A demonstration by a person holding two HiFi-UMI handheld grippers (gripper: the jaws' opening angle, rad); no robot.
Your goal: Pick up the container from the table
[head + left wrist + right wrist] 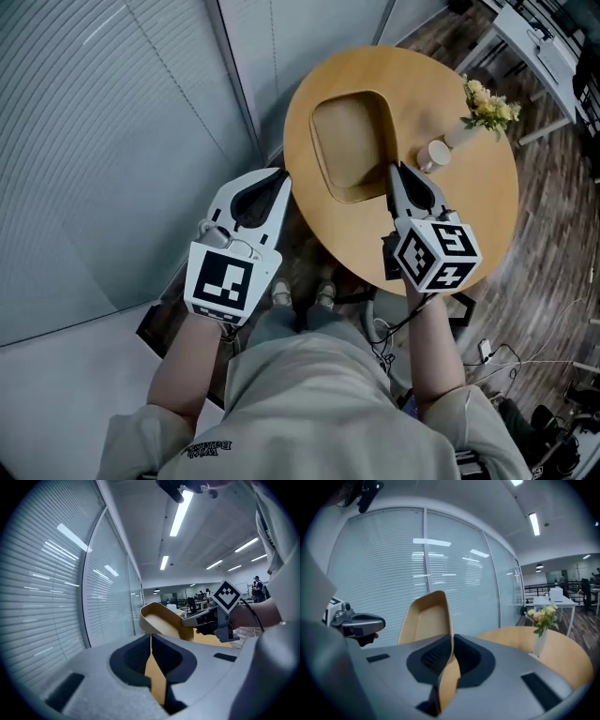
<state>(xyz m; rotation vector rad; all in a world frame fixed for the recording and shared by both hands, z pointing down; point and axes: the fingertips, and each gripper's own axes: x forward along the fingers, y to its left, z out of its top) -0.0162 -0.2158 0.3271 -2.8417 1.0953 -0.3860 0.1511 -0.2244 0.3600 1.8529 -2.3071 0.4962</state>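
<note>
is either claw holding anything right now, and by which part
The right claw is shut on the container, pinching its thin side wall at the rim. The left claw is shut with nothing between its jaws.

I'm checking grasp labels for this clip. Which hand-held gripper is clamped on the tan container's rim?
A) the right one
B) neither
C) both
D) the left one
A: the right hand-held gripper has its jaws closed on the rim of the container, while the left hand-held gripper is well apart from it, touching no part of it.
</note>
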